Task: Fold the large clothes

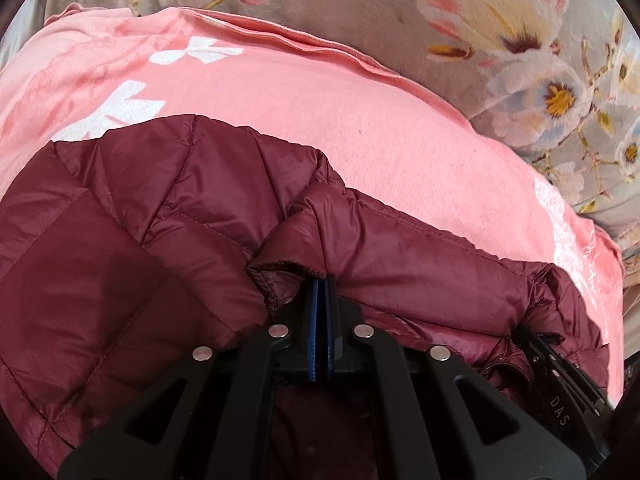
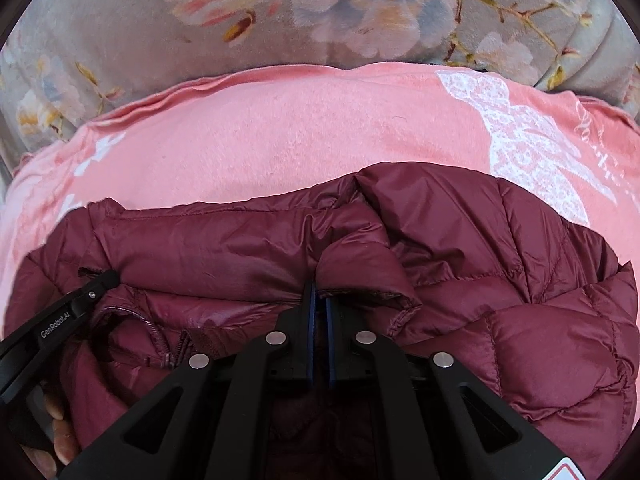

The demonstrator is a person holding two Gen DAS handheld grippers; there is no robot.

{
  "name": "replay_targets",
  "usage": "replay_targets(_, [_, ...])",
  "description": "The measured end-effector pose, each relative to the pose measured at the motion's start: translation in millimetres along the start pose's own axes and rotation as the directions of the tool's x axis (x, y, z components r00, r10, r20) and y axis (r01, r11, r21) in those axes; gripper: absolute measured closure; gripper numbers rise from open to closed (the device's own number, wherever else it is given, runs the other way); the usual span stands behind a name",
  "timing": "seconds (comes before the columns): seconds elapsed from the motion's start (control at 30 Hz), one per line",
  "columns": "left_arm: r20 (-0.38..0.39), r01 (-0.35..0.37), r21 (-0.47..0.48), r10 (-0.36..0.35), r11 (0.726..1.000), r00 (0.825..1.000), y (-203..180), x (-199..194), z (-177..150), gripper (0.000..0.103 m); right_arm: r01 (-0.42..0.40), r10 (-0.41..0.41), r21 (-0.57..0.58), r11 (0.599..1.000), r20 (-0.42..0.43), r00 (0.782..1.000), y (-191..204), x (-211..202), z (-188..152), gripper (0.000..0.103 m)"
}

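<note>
1. A dark maroon quilted puffer jacket lies spread on a pink blanket in front of me. It fills the lower half of both my wrist views, its shiny fabric puckered along stitched seams.
2. Seen from my right wrist, the jacket's zipper curls open at the lower left, just beside the tip of my other tool.
3. My left gripper points down at the jacket. Its two blue-lined fingers are pressed nearly flat together, and a hemmed edge of the jacket is bunched right at their tips. I appear to be pinching that edge.
4. My right gripper also points down at the jacket. A narrow dark gap shows between its blue-lined fingers, and a fold of maroon fabric drapes over the tips. I cannot tell whether the pads are pressing on the fabric.
5. Each gripper shows in the other's view: the right one at the lower right edge of the left view, the left one at the lower left of the right view, with my fingertips below it.
6. The pink blanket carries white lacy prints.
7. Beyond the blanket lies grey plush bedding printed with large pale flowers.
</note>
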State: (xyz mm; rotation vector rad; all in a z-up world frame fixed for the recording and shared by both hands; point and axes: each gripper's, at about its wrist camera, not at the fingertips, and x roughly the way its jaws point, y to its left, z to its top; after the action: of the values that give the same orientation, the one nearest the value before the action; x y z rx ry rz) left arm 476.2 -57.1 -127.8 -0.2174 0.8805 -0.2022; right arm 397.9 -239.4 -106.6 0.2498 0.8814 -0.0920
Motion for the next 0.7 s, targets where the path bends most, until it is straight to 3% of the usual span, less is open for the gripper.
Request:
replay_targets(0.07, [-0.005,0.017,-0.017,-0.017,1.0,1.0,5.8,-9.2,-1.3,0.096,-0.074,0.074,0.045,0.996,0.002,0.997,-8.5,-19.6,-7.9,0.082])
replay_targets(0.1, [-0.006,0.022,-0.017,-0.022,1.0,1.0,7.3,-16.4,-3.7,0.095,-0.104,0.103,0.064,0.993,0.015,0.995,-11.8,-29.2,-12.4,0.066])
replay_targets(0.13, [-0.001,0.03,-0.012,-0.03,0.999,1.0,8.0,-26.3,-6.7,0.087,-0.141,0.138,0.089,0.986,0.036,0.99,-17.6,-46.2,-21.3,0.053])
replay_targets(0.17, [0.003,0.037,-0.005,-0.037,0.999,0.999,8.1,-35.2,-10.4,0.076,-0.152,0.149,0.098,0.983,0.044,0.988,-20.8,-59.8,-29.5,0.049])
replay_targets(0.2, [0.007,0.037,0.003,-0.037,0.999,0.999,8.6,-48.2,-16.1,0.051,-0.17,0.166,0.092,0.981,0.052,0.985,-25.0,-78.7,-41.8,0.048])
replay_targets(0.23, [0.024,0.047,0.004,-0.047,0.999,0.999,12.3,-62.8,-22.5,0.035,-0.179,0.175,0.082,0.98,0.057,0.983,-27.4,-91.0,-50.5,0.048])
replay_targets(0.27, [0.043,0.056,0.008,-0.056,0.998,0.997,15.5,-77.5,-28.8,0.031,-0.181,0.177,0.067,0.981,0.065,0.982,-31.4,-108.4,-64.0,0.048])
replay_targets(0.4, [0.034,0.067,0.078,-0.07,0.995,0.997,42.4,-142.5,-64.4,0.027,-0.168,0.165,0.026,0.985,0.09,0.982,-56.4,-175.3,-123.8,0.044])
replay_targets(0.47, [0.027,0.062,0.071,-0.064,0.996,0.998,69.2,-174.2,-84.6,0.02,-0.147,0.143,0.034,0.988,0.102,0.984,-74.9,-205.4,-155.8,0.04])
replay_targets(0.63, [0.008,0.071,-0.087,-0.071,0.994,0.997,160.0,-235.5,-134.4,0.019,-0.086,0.073,0.117,0.989,0.111,0.991,-122.8,-267.4,-237.7,0.035])
replay_targets(0.7, [0.006,0.04,-0.122,-0.04,0.992,0.999,183.9,-252.0,-154.7,0.019,-0.061,0.048,0.131,0.99,0.103,0.994,-132.6,-282.1,-264.9,0.034])
